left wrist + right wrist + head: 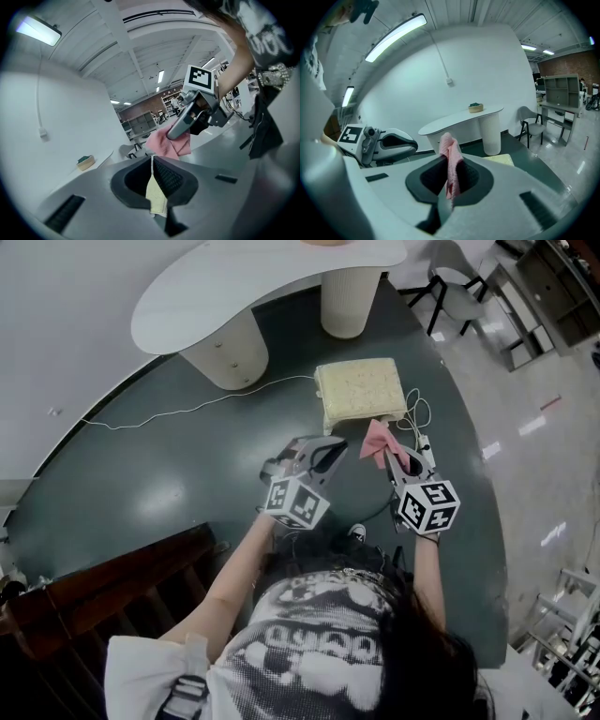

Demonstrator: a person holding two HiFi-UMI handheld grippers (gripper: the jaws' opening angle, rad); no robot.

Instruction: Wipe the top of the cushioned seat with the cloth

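Your right gripper [397,463] pinches the pink cloth [378,441] by the near edge of the cream cushioned seat [361,390], your left gripper [328,450] is closed on nothing, and the wiping apparently remains undone.

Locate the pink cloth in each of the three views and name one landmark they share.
Head view: pink cloth right of centre, at the right tool's tip, just below the cushioned seat.
Left gripper view: cloth at centre, hanging from the right tool.
Right gripper view: cloth at bottom centre, pinched between the jaws.
Shared landmark: the white curved table.
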